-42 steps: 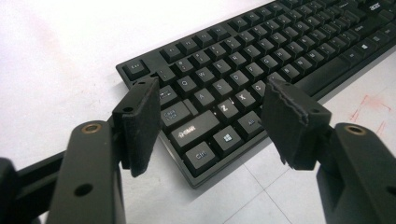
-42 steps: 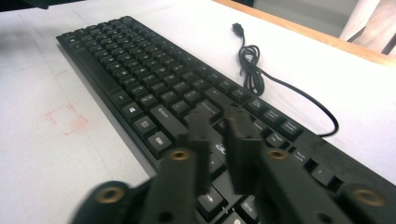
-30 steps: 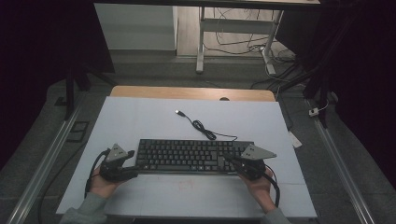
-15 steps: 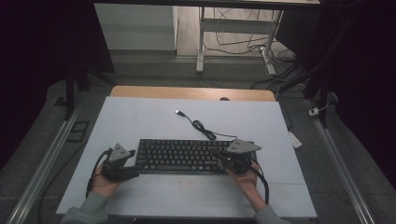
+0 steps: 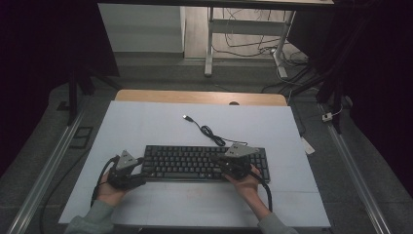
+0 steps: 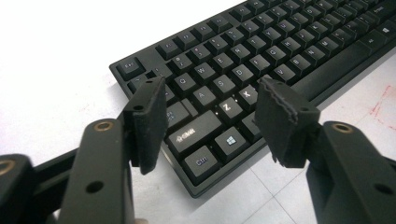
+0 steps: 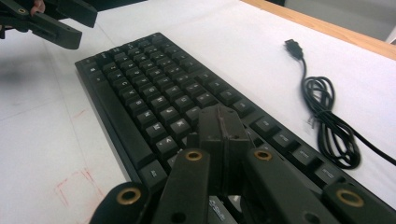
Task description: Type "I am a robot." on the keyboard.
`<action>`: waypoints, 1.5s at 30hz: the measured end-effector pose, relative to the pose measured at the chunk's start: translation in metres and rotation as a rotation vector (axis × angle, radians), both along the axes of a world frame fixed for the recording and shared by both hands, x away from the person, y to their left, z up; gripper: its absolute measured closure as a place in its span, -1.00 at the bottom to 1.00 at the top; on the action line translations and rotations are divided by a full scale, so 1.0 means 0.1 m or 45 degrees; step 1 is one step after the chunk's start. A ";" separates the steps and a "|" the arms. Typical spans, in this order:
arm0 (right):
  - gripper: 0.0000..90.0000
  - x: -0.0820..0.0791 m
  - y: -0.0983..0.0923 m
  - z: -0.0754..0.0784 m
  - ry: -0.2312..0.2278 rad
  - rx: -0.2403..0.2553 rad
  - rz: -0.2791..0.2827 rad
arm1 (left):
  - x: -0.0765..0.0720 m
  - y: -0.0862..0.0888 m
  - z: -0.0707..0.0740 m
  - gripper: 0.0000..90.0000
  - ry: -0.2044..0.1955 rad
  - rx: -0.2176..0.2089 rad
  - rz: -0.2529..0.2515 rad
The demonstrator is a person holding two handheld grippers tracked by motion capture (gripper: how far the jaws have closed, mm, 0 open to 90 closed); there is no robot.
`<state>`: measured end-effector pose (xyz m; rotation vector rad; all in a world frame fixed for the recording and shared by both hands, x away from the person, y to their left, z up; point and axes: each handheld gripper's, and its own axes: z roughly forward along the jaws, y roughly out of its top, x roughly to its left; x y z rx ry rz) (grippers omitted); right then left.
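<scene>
While the black keyboard [image 5: 204, 162] lies lengthwise on the white table [image 5: 146, 122], the left gripper [image 6: 210, 116] sits at its left end, jaws apart and just now narrowing, nothing pressed between them. The right gripper [image 7: 219, 126], jaws clamped together and empty, rests over keys toward its right end. The USB cable [image 7: 327, 126] is coiled beyond the keyboard.

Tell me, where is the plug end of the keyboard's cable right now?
In the high view the USB plug lies on the white table, behind the keyboard and a little left of its middle, with the coiled cable between them.
</scene>
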<state>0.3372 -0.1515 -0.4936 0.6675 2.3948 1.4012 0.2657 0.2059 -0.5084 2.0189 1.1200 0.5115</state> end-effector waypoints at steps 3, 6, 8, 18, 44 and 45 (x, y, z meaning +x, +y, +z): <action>0.99 0.01 0.04 0.00 0.001 0.002 0.010 | 0.01 0.00 -0.01 0.06 0.000 -0.003 0.003; 0.99 0.02 0.12 -0.01 0.005 -0.001 0.029 | 0.02 0.01 -0.03 0.22 0.001 -0.006 0.008; 0.99 0.03 0.13 0.00 0.007 -0.011 0.036 | 0.03 0.00 -0.04 0.28 0.001 -0.002 0.009; 0.99 0.09 0.28 -0.03 0.022 -0.028 0.038 | 0.11 -0.02 -0.14 0.92 0.033 0.032 0.004; 0.99 0.21 0.48 -0.09 0.079 -0.084 0.035 | 0.16 -0.04 -0.22 0.98 0.072 0.072 -0.008; 0.99 0.22 0.50 -0.10 0.084 -0.088 0.033 | 0.16 -0.04 -0.22 0.98 0.072 0.072 -0.009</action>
